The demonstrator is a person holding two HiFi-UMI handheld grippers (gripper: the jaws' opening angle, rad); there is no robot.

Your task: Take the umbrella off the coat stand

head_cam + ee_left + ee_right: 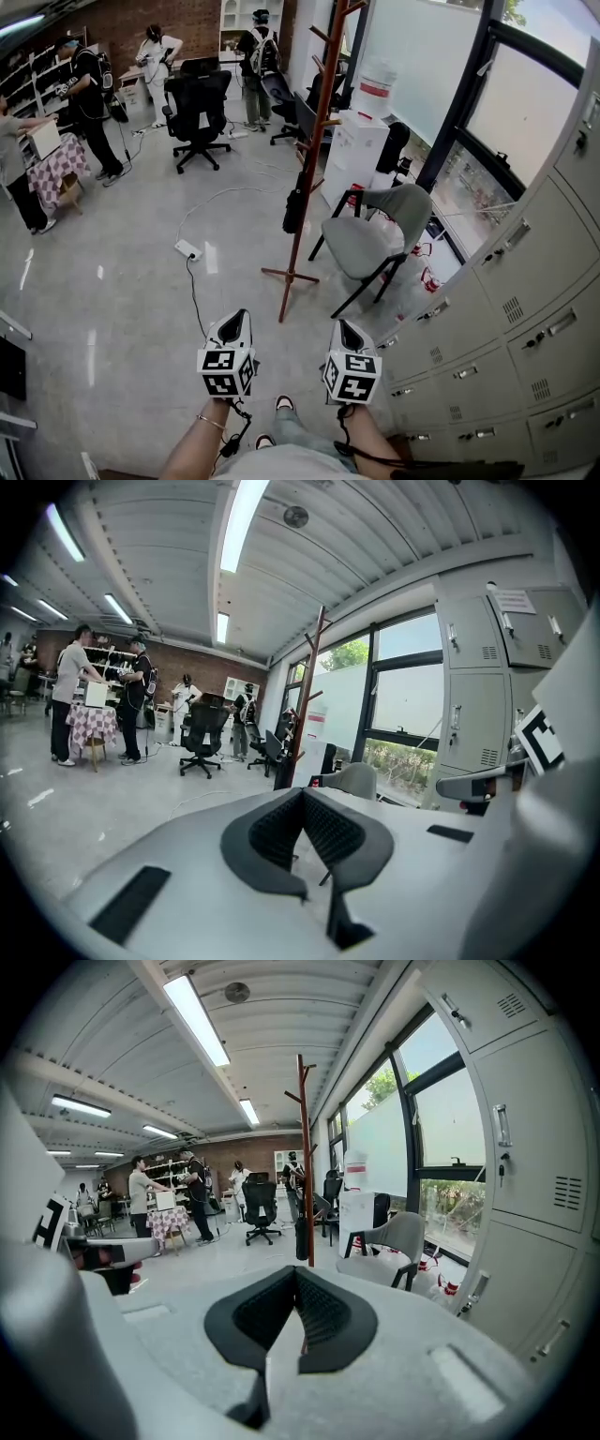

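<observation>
A tall reddish-brown wooden coat stand (315, 141) rises from the floor ahead of me, its cross foot at the bottom. On it hangs a folded black umbrella (294, 208), about halfway up the pole on its left side. My left gripper (238, 321) and right gripper (343, 326) are held side by side low in the head view, well short of the stand, both shut and empty. The right gripper view has the stand (304, 1147) and umbrella (301, 1237) straight ahead over its jaws (294, 1271). From the left gripper (302, 794), the stand (302, 705) is also ahead.
A grey chair (375, 234) stands just right of the stand. Grey lockers (525, 309) line the right side. A power strip (187, 249) with its cable lies on the floor to the left. A black office chair (199, 108) and several people are at the back.
</observation>
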